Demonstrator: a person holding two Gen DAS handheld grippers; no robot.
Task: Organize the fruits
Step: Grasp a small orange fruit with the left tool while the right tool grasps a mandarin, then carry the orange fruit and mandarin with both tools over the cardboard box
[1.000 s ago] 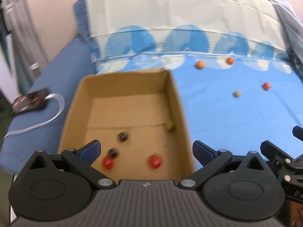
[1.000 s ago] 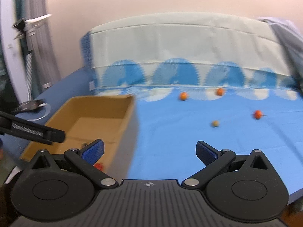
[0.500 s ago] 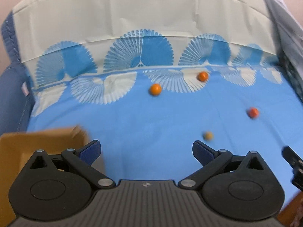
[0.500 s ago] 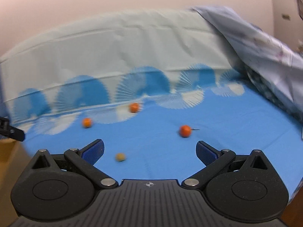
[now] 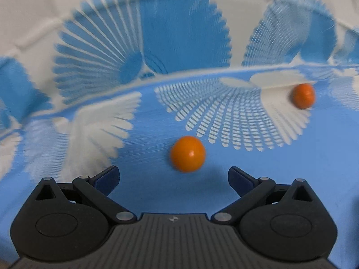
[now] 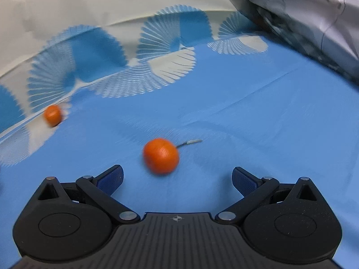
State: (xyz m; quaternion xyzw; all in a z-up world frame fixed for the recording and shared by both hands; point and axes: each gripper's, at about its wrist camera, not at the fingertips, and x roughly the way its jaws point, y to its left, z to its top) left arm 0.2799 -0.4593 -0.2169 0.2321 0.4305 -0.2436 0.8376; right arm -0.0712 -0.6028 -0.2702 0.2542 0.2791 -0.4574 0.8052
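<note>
We are in the reaching step, both grippers spread wide and holding nothing. Our left gripper (image 5: 174,176) faces a smooth orange fruit (image 5: 187,153) lying just beyond its fingertips, slightly right of centre. Our right gripper (image 6: 177,176) faces a stemmed orange fruit (image 6: 161,155), a little left of centre (both views are blurred). Next, we judge, each must advance, centre, then close gently. Everything lies on a bed (image 6: 258,112) under a blue fan-patterned sheet; a third fruit (image 6: 53,115) sits far left, a grey quilt (image 6: 314,22) far right.

Far orange fruit (image 5: 303,95) blurred; quilt (image 6: 314,15) cut off.
</note>
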